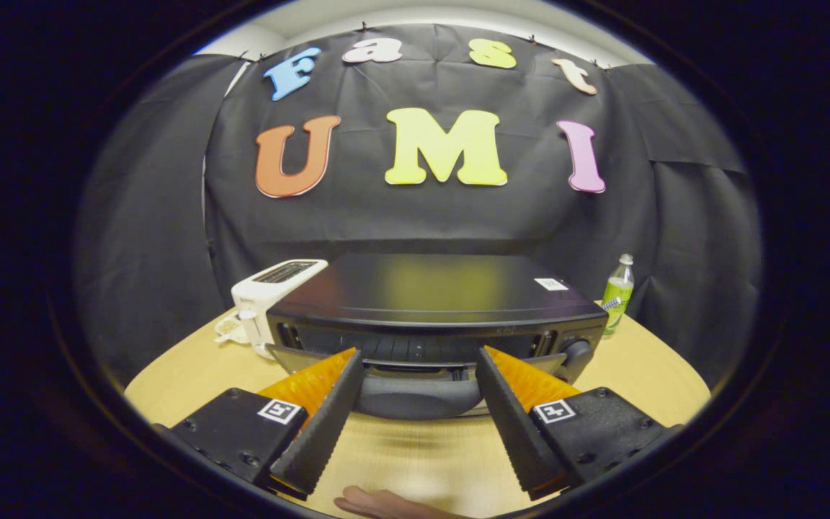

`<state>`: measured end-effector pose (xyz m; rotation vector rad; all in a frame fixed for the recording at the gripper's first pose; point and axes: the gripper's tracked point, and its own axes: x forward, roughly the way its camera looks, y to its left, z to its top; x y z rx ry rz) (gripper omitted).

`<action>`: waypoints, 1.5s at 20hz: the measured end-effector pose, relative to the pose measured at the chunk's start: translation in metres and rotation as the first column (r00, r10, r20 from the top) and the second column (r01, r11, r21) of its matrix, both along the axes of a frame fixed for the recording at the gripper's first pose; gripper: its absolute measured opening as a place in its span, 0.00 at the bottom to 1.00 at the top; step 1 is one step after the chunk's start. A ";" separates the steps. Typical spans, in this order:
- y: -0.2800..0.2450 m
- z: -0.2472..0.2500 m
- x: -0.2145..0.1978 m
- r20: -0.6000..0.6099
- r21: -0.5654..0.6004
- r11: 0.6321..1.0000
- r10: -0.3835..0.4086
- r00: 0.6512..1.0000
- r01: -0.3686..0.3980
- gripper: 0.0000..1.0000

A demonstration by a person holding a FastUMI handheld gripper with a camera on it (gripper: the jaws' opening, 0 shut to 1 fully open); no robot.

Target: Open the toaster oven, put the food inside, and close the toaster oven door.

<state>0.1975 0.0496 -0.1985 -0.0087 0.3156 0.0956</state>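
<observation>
Front and centre, the toaster oven (436, 310) sits on the wooden table (645, 367), taking up the middle of the frame, its flat dark top catching a dull sheen. The door looks tipped slightly outward at the top, with a gap showing above it, though the angle makes it hard to say how far it has come. Its curved handle (418, 396) hangs just ahead of the fingertips, lying between the two fingers. The gripper (418, 364) is spread wide, released, fingers well apart and neither pressing on the handle; whether the tips brush the door edge is hard to make out. The oven's inside is dark and hidden behind the door. A round knob (578, 352) shows at the oven's right front, partly tucked behind the right finger.

Outward now: a white toaster (271, 295) stands just beside the oven's left rear corner, its lower part cut off by the oven, and something pale and tangled beside it is too small to tell. Right of the oven, near the table's far edge, stands a green bottle (618, 292) with a pale cap. At the bottom centre, a person's hand (386, 503) pokes in, mostly cut off.
</observation>
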 end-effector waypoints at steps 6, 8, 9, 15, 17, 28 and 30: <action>-0.002 -0.023 -0.039 -0.093 -0.017 1.000 0.000 0.996 -0.002 1.00; -0.003 -0.033 -0.047 -0.124 -0.043 0.999 -0.008 0.992 0.003 1.00; -0.003 -0.038 -0.051 -0.140 -0.056 0.998 -0.016 0.990 0.009 1.00; -0.004 -0.067 -0.071 -0.264 -0.074 0.997 -0.020 0.964 0.000 1.00; -0.004 -0.072 -0.075 -0.279 -0.069 0.998 -0.011 0.960 -0.009 1.00; -0.007 -0.097 -0.081 -0.406 -0.026 1.000 -0.017 0.914 0.007 1.00; -0.007 -0.095 -0.082 -0.409 -0.015 1.000 -0.009 0.912 0.003 1.00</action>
